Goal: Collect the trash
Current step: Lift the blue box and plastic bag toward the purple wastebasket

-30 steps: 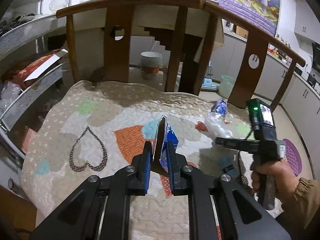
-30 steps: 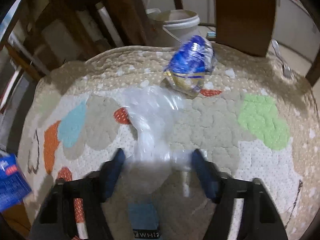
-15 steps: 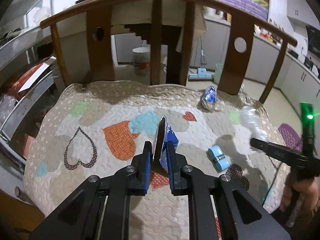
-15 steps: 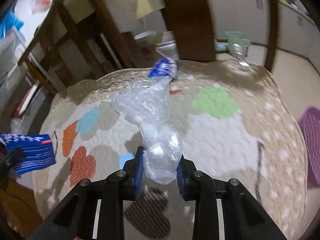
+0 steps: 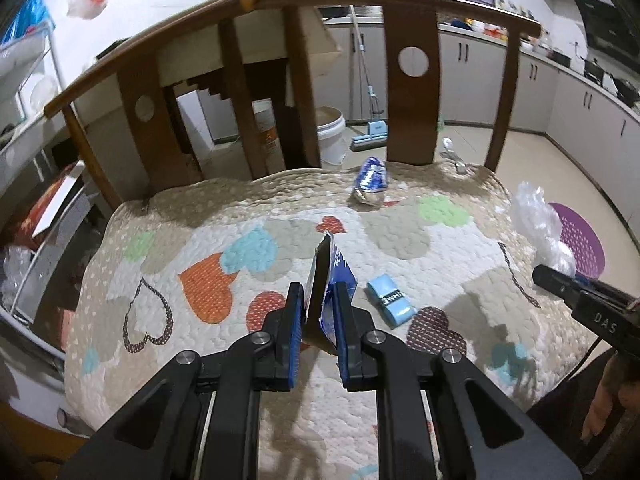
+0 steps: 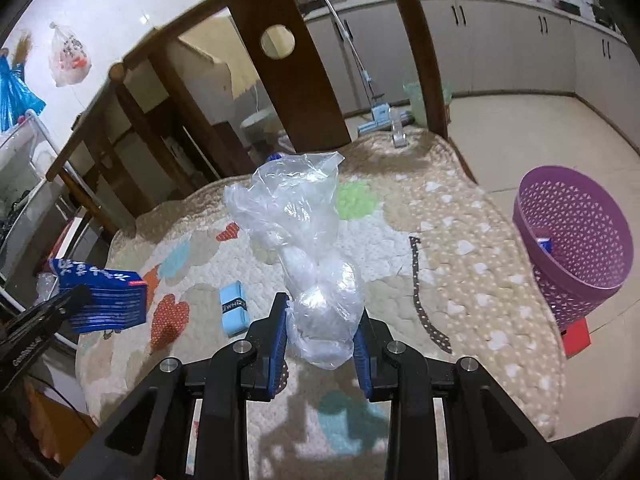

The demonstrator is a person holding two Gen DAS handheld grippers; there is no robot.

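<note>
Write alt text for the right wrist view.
The right gripper holds a crumpled clear plastic bag above a heart-patterned quilt. A purple basket stands on the floor to the right.

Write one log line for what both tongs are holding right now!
left tongs: shut on blue packet | right tongs: shut on clear bag

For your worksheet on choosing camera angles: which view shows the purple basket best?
The right wrist view: the purple basket shows whole on the floor beside the quilt, rim, lattice wall and something blue inside. The left wrist view shows only part of it, behind the plastic bag.
</note>
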